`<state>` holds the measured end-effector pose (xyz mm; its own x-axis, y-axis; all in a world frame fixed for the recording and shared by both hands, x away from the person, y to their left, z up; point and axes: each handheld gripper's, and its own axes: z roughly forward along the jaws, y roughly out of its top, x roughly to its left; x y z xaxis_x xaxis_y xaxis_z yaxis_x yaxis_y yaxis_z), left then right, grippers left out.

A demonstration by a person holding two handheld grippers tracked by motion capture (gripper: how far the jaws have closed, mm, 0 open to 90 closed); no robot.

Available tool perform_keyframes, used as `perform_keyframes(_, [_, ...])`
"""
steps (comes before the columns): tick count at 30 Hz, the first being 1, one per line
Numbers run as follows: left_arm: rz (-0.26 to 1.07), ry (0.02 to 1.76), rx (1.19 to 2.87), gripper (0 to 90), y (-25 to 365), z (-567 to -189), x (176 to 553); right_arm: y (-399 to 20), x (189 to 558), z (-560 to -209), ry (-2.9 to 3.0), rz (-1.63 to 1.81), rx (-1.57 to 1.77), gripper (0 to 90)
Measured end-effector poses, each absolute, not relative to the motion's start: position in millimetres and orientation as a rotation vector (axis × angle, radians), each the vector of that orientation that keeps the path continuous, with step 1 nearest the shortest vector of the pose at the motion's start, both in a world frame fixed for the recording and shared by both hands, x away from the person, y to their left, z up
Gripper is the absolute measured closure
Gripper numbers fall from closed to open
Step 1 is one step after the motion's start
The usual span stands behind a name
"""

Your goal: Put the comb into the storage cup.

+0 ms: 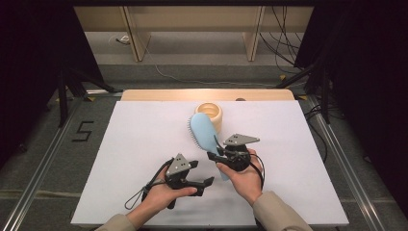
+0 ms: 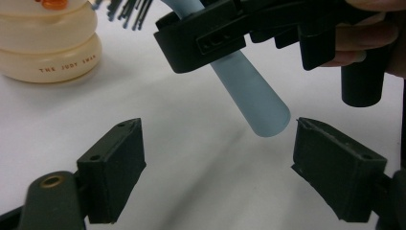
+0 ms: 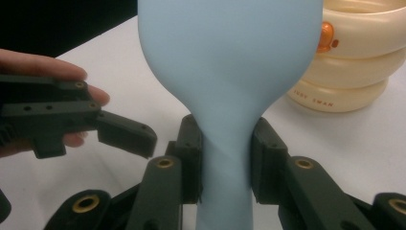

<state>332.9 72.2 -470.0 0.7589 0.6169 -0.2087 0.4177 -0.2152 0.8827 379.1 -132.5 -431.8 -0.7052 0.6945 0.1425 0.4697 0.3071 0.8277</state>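
A light blue hairbrush [image 1: 204, 131] is raised over the white table, bristles turned to the left. My right gripper [image 1: 217, 159] is shut on its handle, and in the right gripper view the pads [image 3: 191, 158] press on both sides of the brush [image 3: 230, 62] neck. My left gripper [image 1: 201, 173] is open just left of the handle's free end. In the left gripper view the rounded handle end [image 2: 258, 100] hangs just beyond its spread fingertips [image 2: 216, 129], touching neither pad. The right gripper [image 2: 206, 38] clamps the handle higher up.
A cream ringed container [image 1: 210, 113] stands on the white table [image 1: 144, 144] just behind the brush head; it is also in the left gripper view [image 2: 48, 52] and the right gripper view [image 3: 354, 57]. Bare table lies left and right of the hands.
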Motion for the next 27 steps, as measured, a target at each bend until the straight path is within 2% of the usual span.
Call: perform_keyframes(27, [0.188, 0.789, 1.816, 22.9, 43, -481, 340, -124, 377, -433, 2.334, 1.349, 1.058, 70.2])
